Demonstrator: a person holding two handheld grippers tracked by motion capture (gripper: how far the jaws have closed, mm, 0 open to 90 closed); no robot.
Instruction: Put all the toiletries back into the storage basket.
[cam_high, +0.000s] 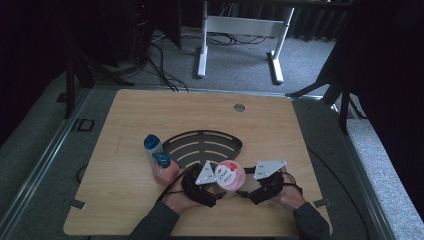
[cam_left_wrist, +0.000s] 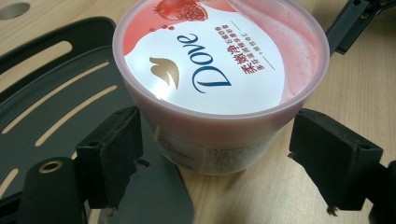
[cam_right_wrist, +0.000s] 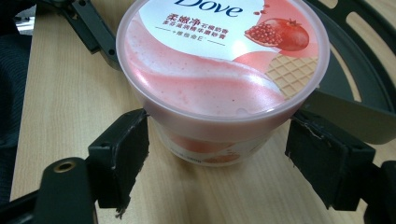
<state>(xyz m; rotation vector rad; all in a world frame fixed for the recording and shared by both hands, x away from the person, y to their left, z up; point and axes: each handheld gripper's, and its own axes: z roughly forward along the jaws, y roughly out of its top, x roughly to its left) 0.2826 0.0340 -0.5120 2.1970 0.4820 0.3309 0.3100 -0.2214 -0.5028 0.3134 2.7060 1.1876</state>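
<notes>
a pink dove tub (cam_high: 230, 175) with a pomegranate picture on its lid stands upright on the wooden table (cam_high: 125, 125), near the person's edge and right at the front rim of a black slotted tray (cam_high: 202, 145). the left gripper (cam_high: 212, 182) comes at it from the left and the right gripper (cam_high: 247, 184) from the right, each held in a hand, so the tub sits between the two of them. in the left gripper view the tub (cam_left_wrist: 219, 79) stands between the two black jaws, which are spread: the left pad (cam_left_wrist: 112, 154) is just against or nearly against the wall under the lid's rim, i cannot tell which, while the right pad (cam_left_wrist: 336, 158) stands clearly apart from it. the right gripper view shows much the same: the tub (cam_right_wrist: 219, 79) between spread jaws, the left pad (cam_right_wrist: 121, 154) close up to its side and the right pad (cam_right_wrist: 327, 158) apart, just beside it. neither claw is pinching the tub. left of the left hand, beside the tray, a bottle with a blue cap (cam_high: 152, 146) stands on the table, and a pink bottle with a blue top (cam_high: 164, 167) is just in front of it, touching the hand.
</notes>
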